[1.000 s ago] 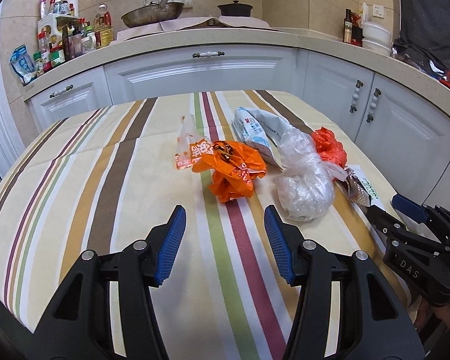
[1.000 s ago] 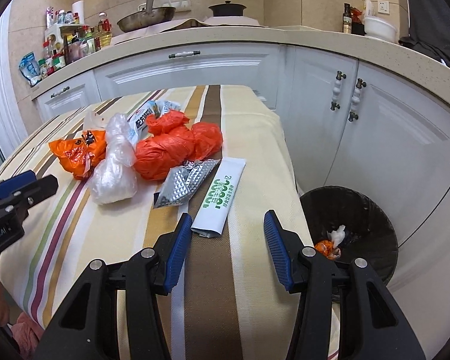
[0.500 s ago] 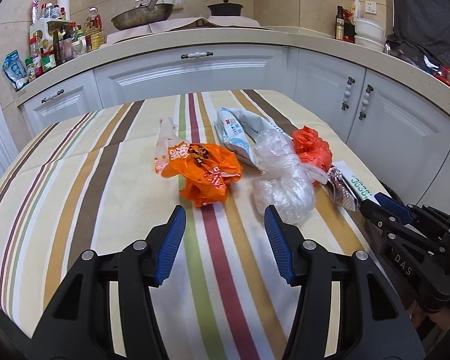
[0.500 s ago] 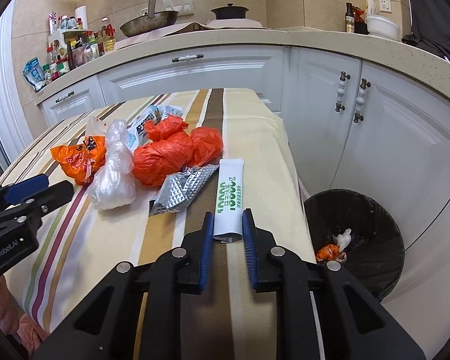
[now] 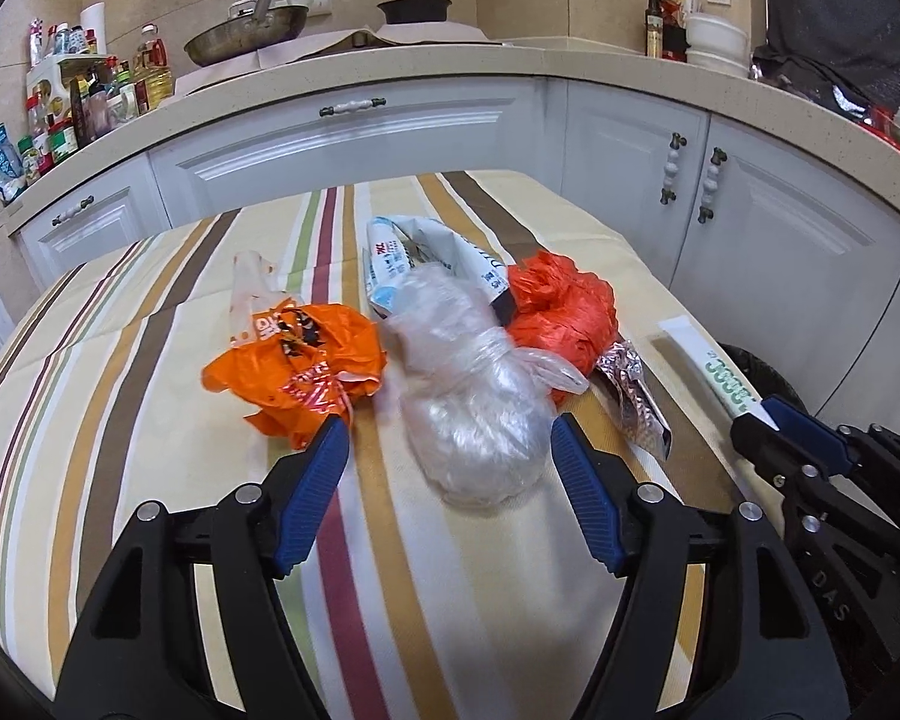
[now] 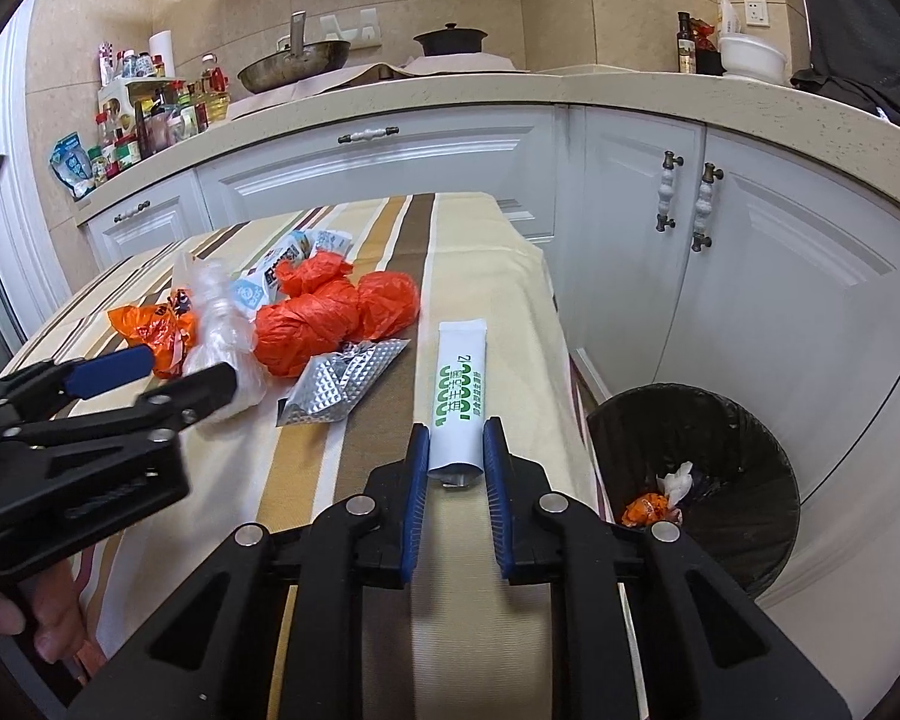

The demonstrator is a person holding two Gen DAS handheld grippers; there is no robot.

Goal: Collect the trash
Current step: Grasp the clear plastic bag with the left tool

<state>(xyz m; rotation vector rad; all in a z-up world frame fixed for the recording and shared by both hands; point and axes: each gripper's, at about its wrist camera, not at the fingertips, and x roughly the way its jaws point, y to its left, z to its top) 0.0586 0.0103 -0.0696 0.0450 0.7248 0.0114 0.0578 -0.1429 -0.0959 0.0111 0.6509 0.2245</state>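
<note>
Here, striped cloth-covered table (image 5: 120, 420) carries the trash; black round bin (image 6: 744, 420) sits just beside its right edge. Left gripper (image 5: 447, 429), jaws opening, straddles clear crumpled plastic bag (image 5: 468, 402) mid-table, unpressed. Right gripper (image 6: 455, 438) clamps white flat green-lettered tube (image 6: 459, 384) near that edge.

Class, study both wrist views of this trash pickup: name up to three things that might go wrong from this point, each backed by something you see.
1. The right hand-held gripper pinches only the near end of the white sachet; the long free end may sag or slip out before reaching the bin.
2. The left hand-held gripper, jaws opening around the clear plastic bag, has one finger against the orange bag and may snag it too.
3. The foil wrapper lies close beside the sachet and could be dragged along.
</note>
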